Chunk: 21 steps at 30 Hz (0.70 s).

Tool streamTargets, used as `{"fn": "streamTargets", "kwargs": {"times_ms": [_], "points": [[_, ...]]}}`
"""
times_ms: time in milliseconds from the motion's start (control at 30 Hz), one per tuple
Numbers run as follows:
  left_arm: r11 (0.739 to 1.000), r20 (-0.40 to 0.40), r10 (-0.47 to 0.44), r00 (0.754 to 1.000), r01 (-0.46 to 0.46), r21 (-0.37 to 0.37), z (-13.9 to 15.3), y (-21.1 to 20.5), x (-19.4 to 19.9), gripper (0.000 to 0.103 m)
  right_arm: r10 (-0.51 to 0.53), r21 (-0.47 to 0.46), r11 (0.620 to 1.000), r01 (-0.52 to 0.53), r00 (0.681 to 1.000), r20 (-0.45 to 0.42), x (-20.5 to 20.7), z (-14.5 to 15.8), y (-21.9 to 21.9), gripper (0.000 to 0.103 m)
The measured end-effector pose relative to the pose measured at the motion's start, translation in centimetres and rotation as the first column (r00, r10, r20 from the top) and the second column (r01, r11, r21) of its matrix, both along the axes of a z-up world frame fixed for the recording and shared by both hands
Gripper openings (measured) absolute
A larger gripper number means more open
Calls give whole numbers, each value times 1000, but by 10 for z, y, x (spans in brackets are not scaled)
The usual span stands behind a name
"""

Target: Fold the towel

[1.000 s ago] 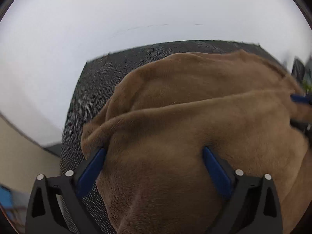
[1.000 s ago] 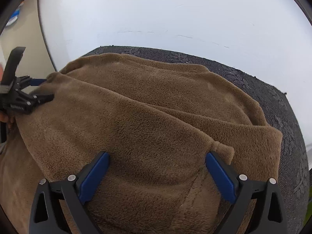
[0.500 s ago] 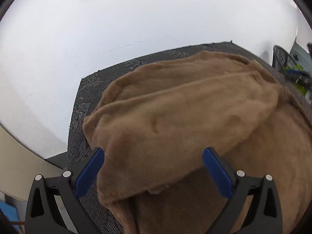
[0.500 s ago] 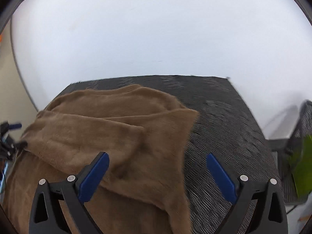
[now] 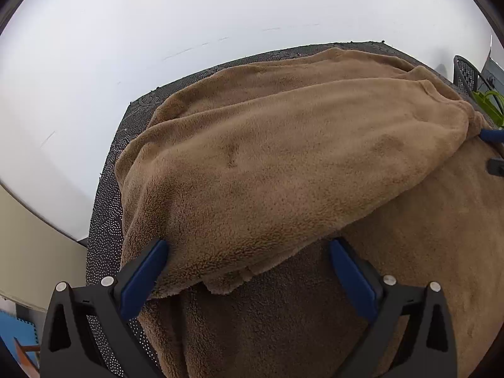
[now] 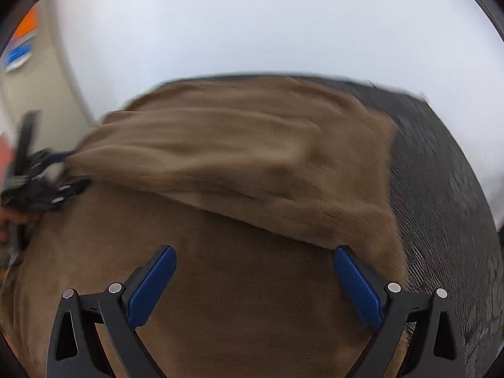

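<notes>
Left wrist view shows a fluffy brown towel (image 5: 283, 163) lying on a dark table (image 5: 107, 220) with tiny white dots. One thick part of the towel is folded over and lies on top of the rest. The left tongs (image 5: 249, 258) are spread wide and hold nothing. The corner of the folded part sits just in front of them, between the two blue fingers (image 5: 141, 277). The left finger touches the edge of the fold. More towel lies flat under the tongs. Behind the table is a white wall (image 5: 220, 15). At the far right edge you can see a bit of the other tongs by the towel's end.

From the right wrist view, the picture is blurry. The right tongs (image 6: 255, 271) are spread wide too, with nothing between them. They sit over the flat part of the towel (image 6: 236, 157). The folded edge runs across just in front of them and comes close to the right blue finger (image 6: 356, 280). The dark table (image 6: 441, 189) shows on the right side.
</notes>
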<state>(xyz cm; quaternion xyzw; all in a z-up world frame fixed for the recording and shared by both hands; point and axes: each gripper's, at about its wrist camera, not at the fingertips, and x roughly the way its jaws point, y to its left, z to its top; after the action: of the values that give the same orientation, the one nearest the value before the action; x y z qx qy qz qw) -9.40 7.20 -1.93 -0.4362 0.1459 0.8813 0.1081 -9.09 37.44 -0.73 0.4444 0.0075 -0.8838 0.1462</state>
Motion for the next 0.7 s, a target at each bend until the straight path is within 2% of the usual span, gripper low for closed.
{"fn": "streamTargets", "kwargs": {"times_ms": [67,233,333,433,533,633,700], "points": [[1000,1,1,1000,-1,7,-1,-1,0,102,-55,-75,996,56,998,12,-3,2,19,101],[1000,1,1,1000,-1,13,0,-1,1,102,-29,-1,1000,29,1000,-7,7,7,17,101],[1000,-3,0,1000,0,2,2,1,4,102,5,-44,999,-7,999,-39,13,14,29,101],[1000,-6,-3,1000,3,1,2,2,5,102,-10,-48,999,5,994,-107,26,29,44,101],[1000,-3,-2,1000,2,11,1,1,5,102,-26,83,996,42,982,-188,29,38,48,101],[1000,4,-2,1000,1,26,1,0,4,102,43,257,966,18,972,-230,26,35,35,100],[999,6,-2,1000,2,32,0,0,4,102,141,425,905,-30,963,-231,27,20,14,74]]}}
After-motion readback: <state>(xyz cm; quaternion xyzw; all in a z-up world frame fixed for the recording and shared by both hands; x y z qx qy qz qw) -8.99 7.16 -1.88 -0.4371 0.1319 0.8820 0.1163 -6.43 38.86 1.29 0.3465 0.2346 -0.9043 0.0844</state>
